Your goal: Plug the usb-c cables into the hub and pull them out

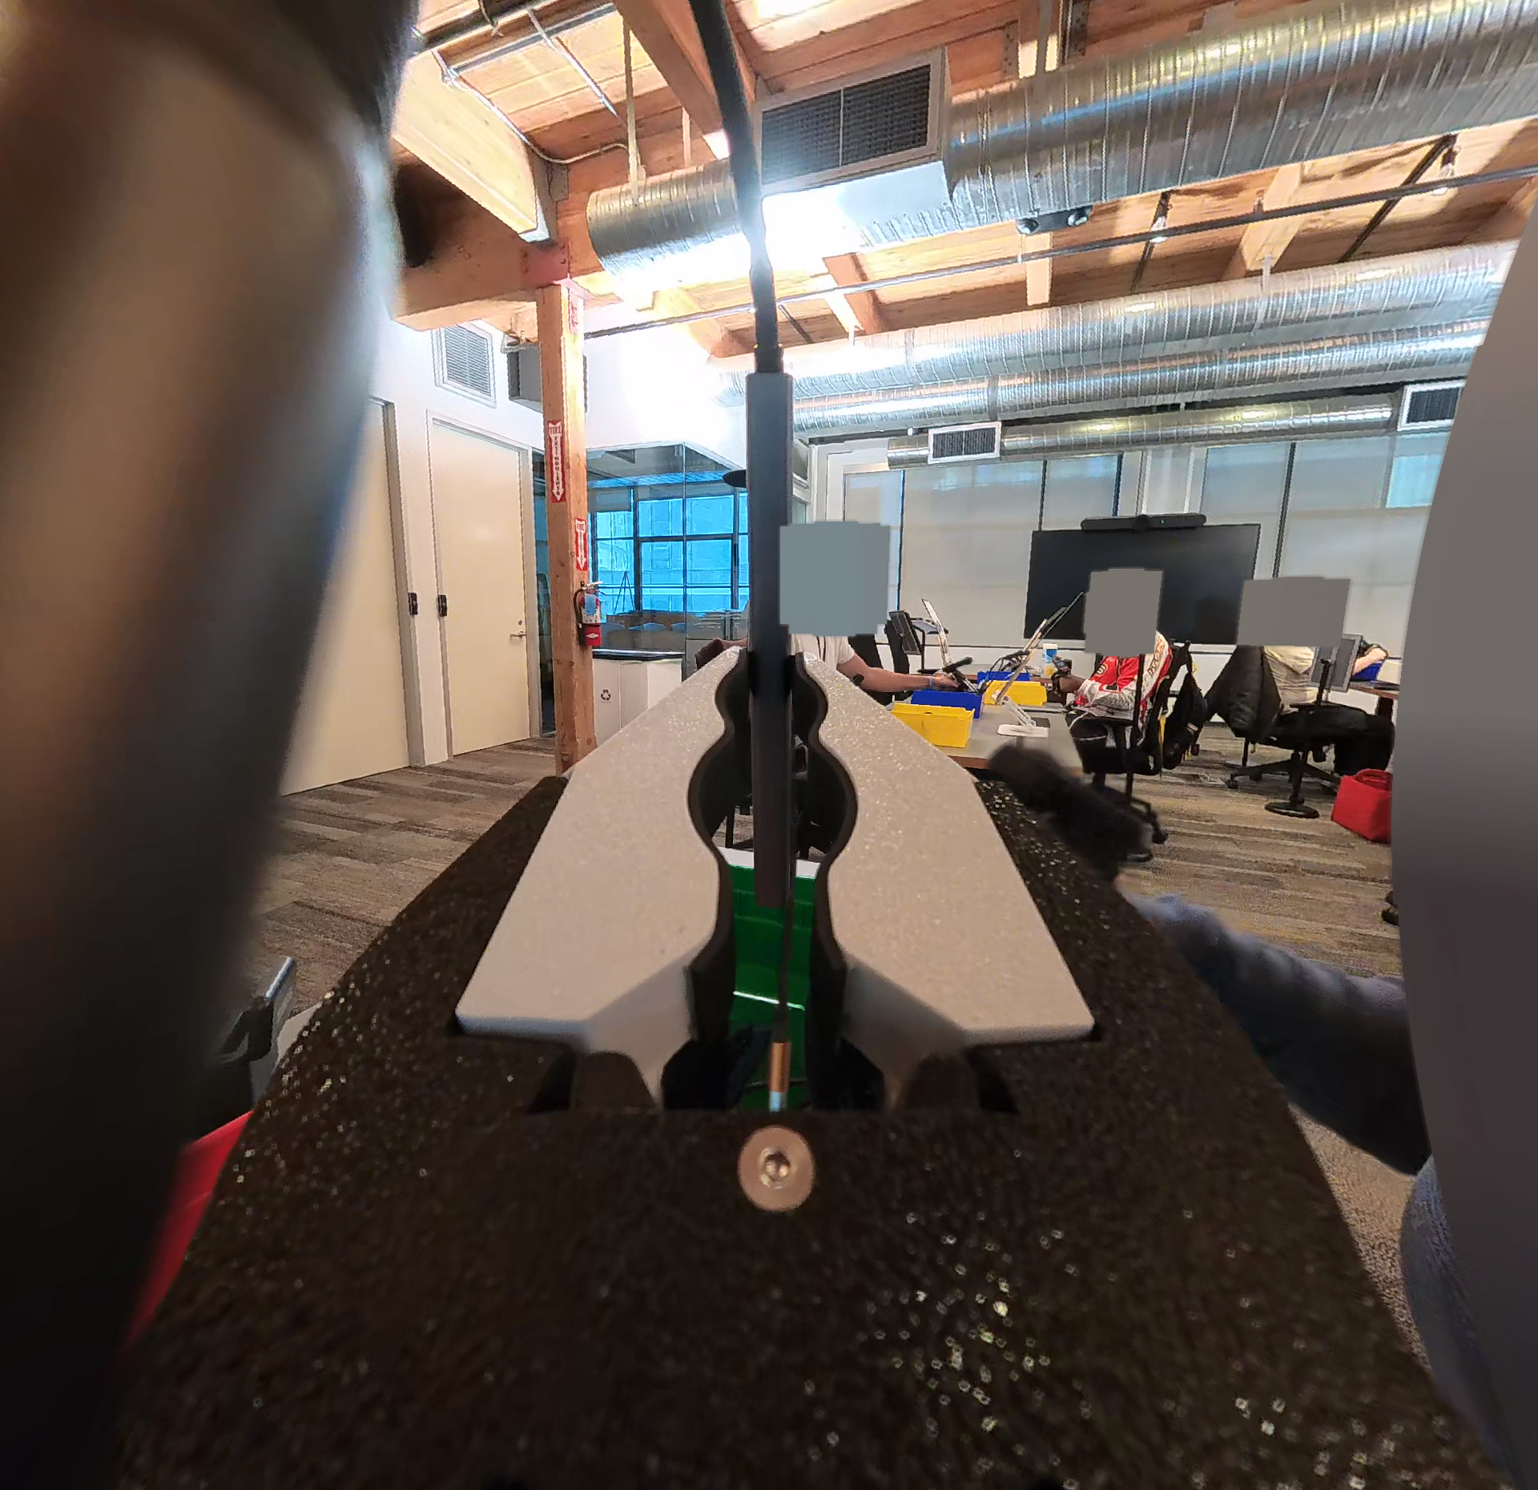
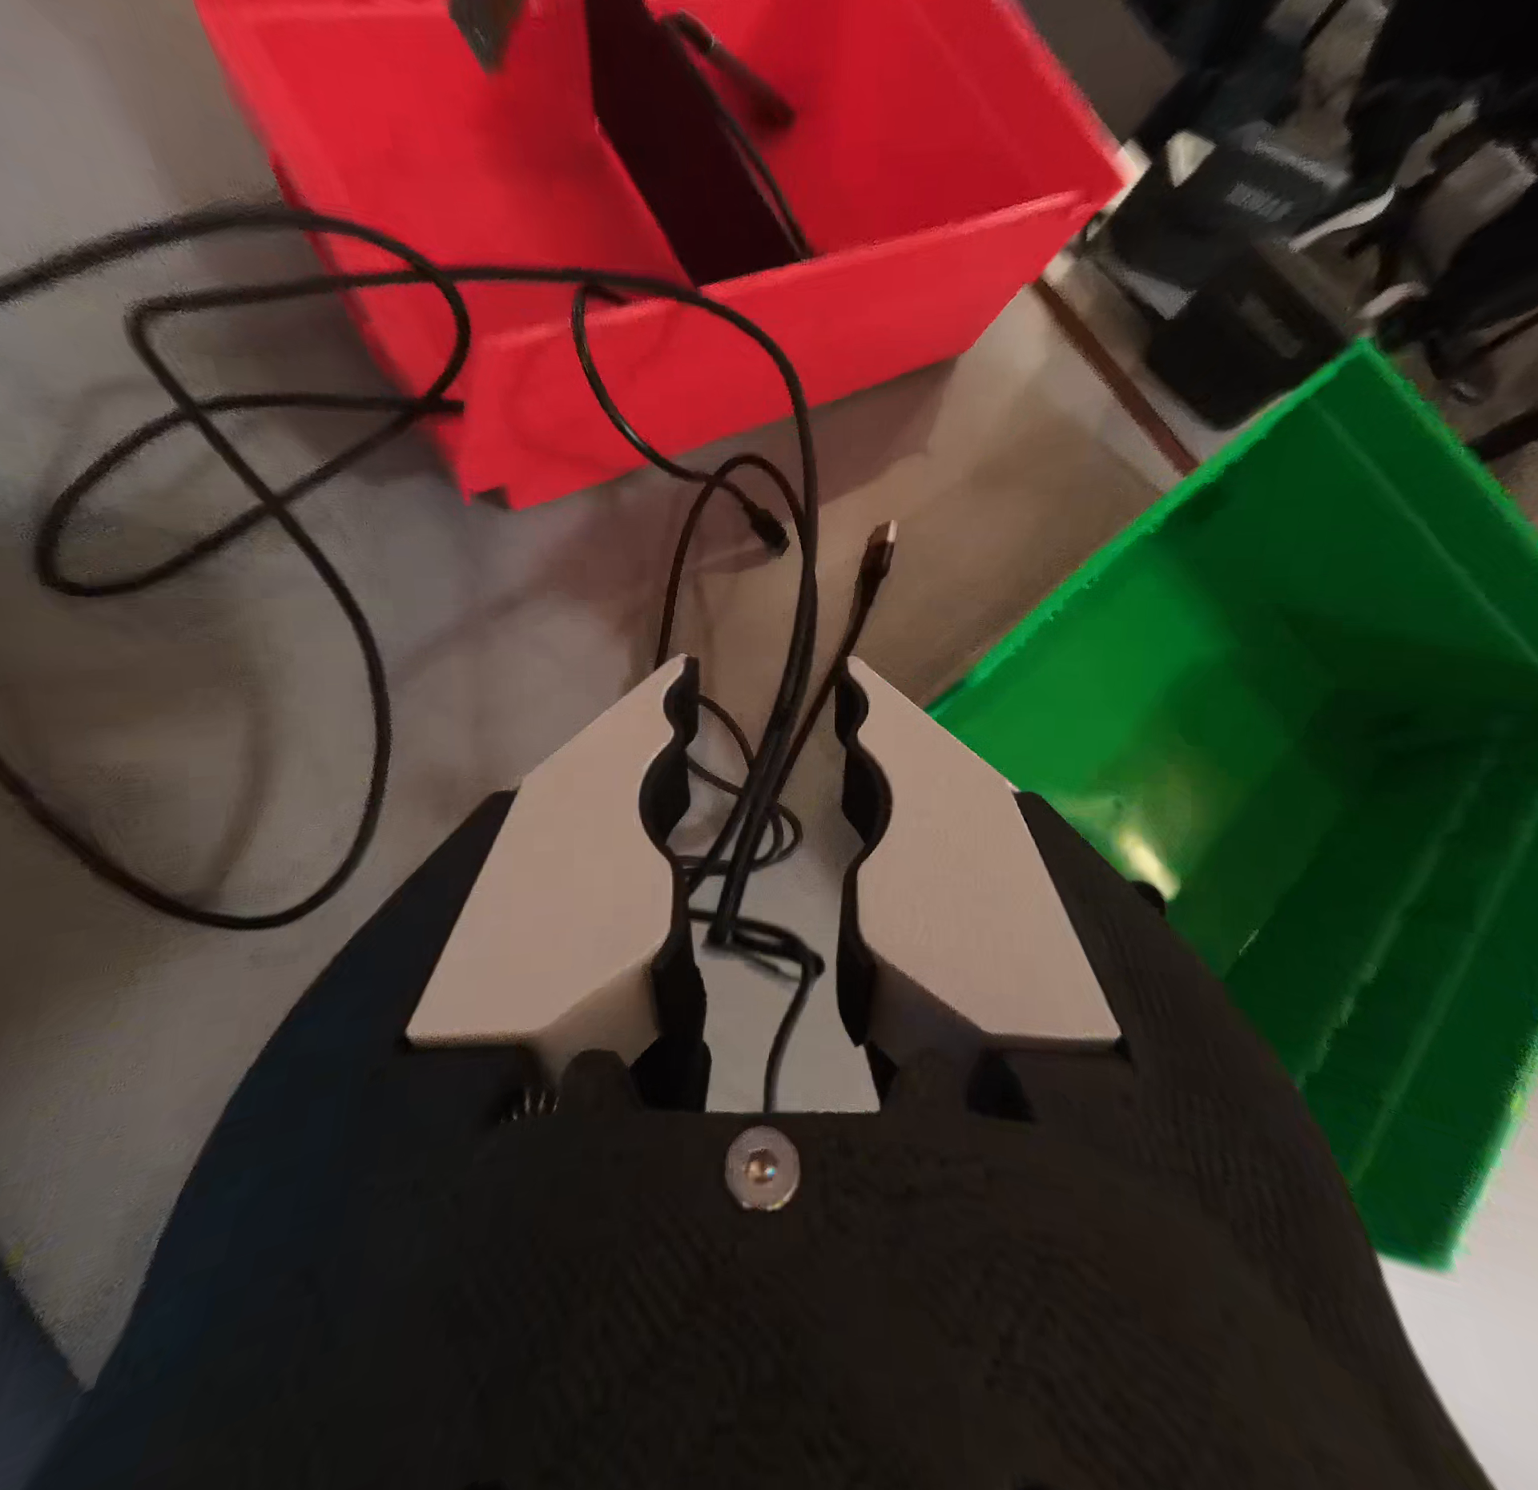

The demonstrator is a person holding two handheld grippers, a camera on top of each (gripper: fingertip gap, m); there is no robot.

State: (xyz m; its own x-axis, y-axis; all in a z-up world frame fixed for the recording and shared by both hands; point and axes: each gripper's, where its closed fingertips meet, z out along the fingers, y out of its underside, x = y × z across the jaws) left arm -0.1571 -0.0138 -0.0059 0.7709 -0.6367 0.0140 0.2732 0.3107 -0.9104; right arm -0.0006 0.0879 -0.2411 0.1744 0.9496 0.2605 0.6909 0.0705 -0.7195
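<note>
In the left wrist view my left gripper (image 1: 770, 659) is shut on a slim dark hub (image 1: 767, 534). The hub stands upright, edge-on, and its own cable (image 1: 732, 77) runs up out of the frame. A metal-tipped cable plug (image 1: 778, 1075) hangs below, between the fingers. In the right wrist view my right gripper (image 2: 767, 669) is open over the table (image 2: 208, 701). Black usb-c cables (image 2: 799, 534) rise through the gap between its fingers without being gripped. One plug (image 2: 882, 547) points up and another plug (image 2: 770, 530) sits just left of it.
A red bin (image 2: 707, 385) with a dark divider stands behind the cables, and a green bin (image 2: 1290, 784) is at the right. Loose black cable loops (image 2: 250, 485) lie on the table at the left. A dark blue sleeve (image 1: 1290, 1026) is close on the right. People sit at desks far off. Across from one pair of fingers to the other is roughly 30 cm.
</note>
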